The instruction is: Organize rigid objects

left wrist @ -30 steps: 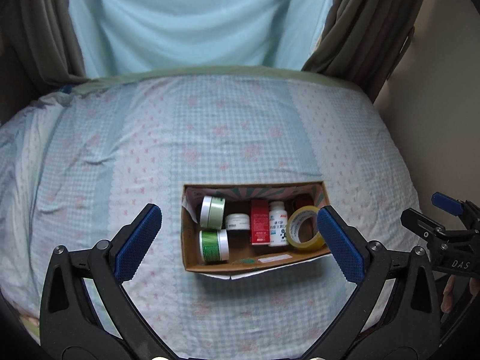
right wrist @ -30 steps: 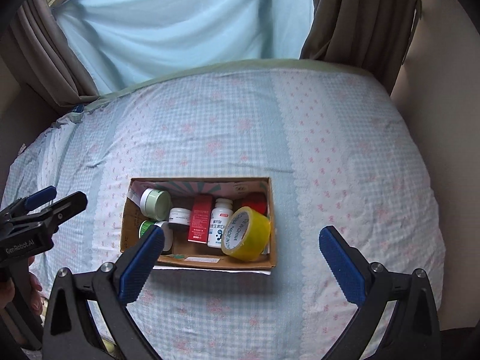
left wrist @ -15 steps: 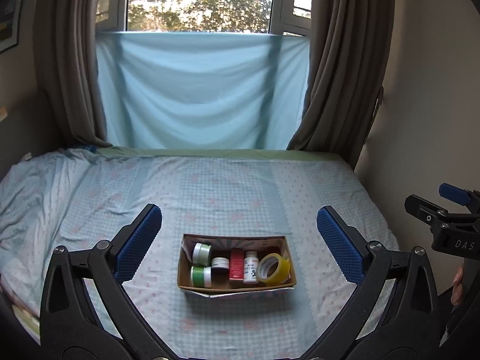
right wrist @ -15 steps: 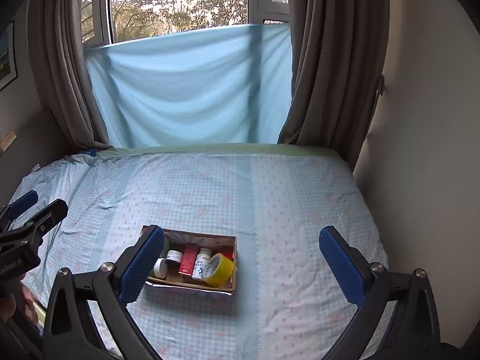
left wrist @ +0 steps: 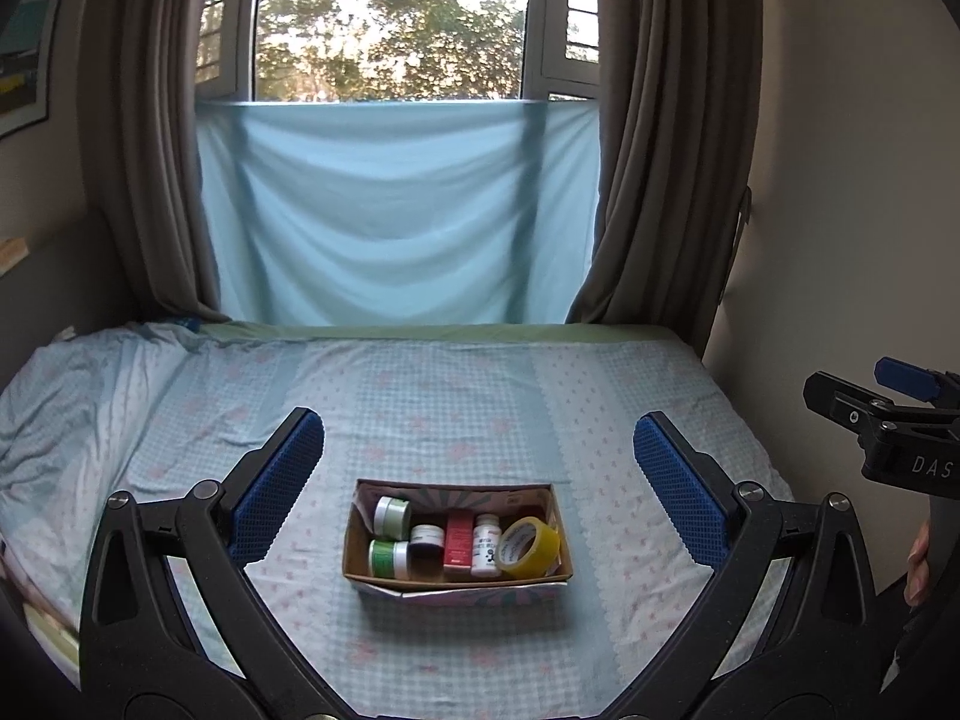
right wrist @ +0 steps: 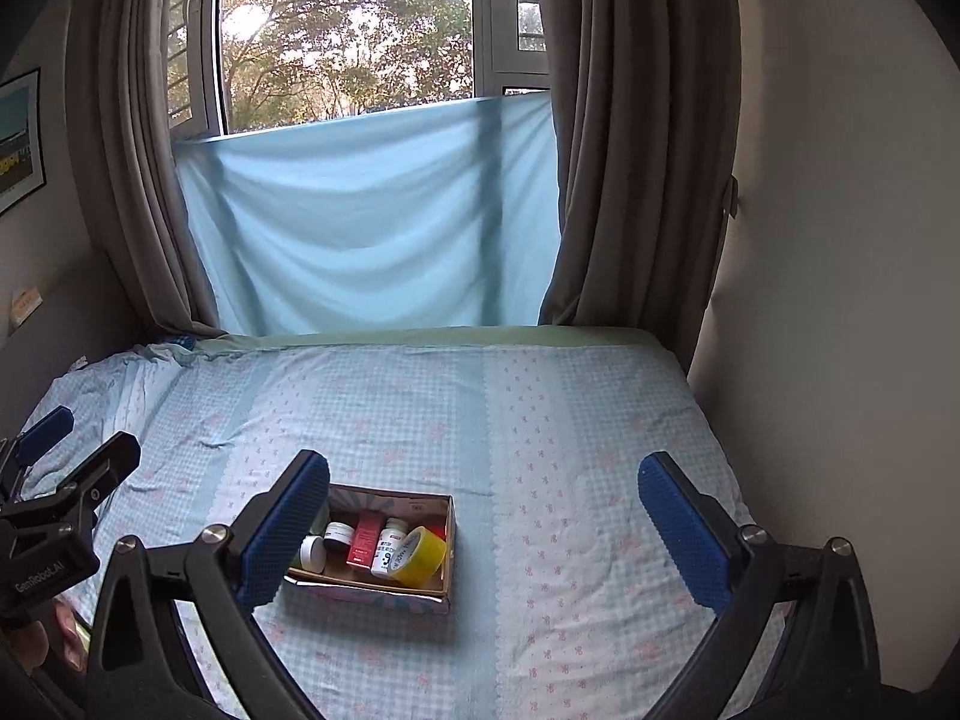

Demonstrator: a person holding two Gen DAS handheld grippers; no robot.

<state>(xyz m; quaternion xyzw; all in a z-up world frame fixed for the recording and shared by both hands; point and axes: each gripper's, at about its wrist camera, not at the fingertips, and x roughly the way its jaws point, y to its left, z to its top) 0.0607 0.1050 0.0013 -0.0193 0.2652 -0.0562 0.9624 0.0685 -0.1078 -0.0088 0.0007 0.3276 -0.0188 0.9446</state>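
Note:
An open cardboard box [left wrist: 360, 540] sits on the bed near its front edge; it also shows in the right wrist view [right wrist: 449, 546]. It holds two green-lidded jars [left wrist: 391, 514], a small white jar [left wrist: 427, 537], a red carton [left wrist: 459, 545], a white pill bottle [left wrist: 486, 543] and a yellow tape roll [left wrist: 528, 547]. My left gripper [left wrist: 477, 489] is open and empty, held back above the box. My right gripper [right wrist: 483, 525] is open and empty, with the box behind its left finger.
The bed [left wrist: 480, 402] has a blue checked sheet, rumpled at the left. A wall [left wrist: 840, 240] runs along its right side. Brown curtains [left wrist: 660, 150] and a blue cloth [left wrist: 396, 216] hang over the window at the far end.
Both grippers have pulled back and tilted up from the box. The box now looks smaller and lower, and the window has come into view. Both grippers stay open.

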